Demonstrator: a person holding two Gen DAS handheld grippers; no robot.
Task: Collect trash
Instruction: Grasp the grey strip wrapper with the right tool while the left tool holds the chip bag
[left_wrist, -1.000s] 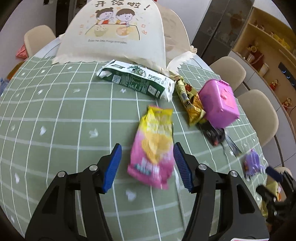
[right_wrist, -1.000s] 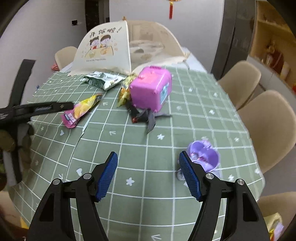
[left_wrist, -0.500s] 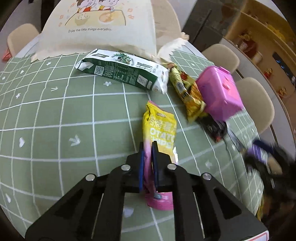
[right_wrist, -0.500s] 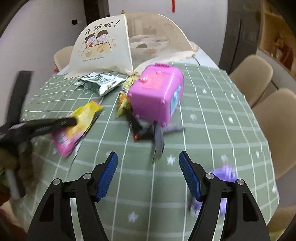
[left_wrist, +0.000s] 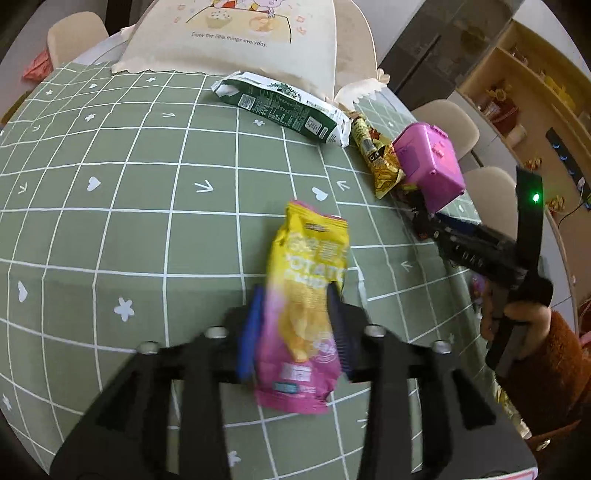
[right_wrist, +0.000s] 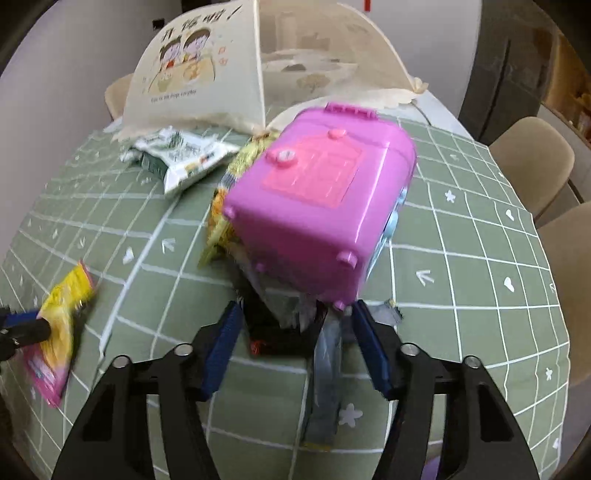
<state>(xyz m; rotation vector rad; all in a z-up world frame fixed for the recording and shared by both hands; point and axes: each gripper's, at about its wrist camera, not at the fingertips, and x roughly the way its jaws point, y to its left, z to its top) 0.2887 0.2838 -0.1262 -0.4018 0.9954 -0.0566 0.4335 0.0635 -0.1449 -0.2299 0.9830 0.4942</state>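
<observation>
My left gripper (left_wrist: 295, 328) is shut on a yellow and pink potato chip bag (left_wrist: 306, 295), lifted a little off the green checked tablecloth (left_wrist: 129, 221). The bag also shows at the left of the right wrist view (right_wrist: 59, 328). My right gripper (right_wrist: 295, 343) is open, its fingers on either side of a dark crumpled wrapper (right_wrist: 284, 325) that lies against the pink toy box (right_wrist: 321, 221). A green and white snack bag (left_wrist: 284, 107) and a yellow wrapper (left_wrist: 376, 155) lie farther back.
A cream mesh food cover (right_wrist: 229, 74) stands at the far side of the table. Beige chairs (right_wrist: 532, 158) ring the table on the right. A grey strip of wrapper (right_wrist: 325, 376) lies between my right fingers.
My left gripper closed on the chip bag and raised it. My right gripper moved forward to the pink box, and its fingers now flank the dark wrapper.
</observation>
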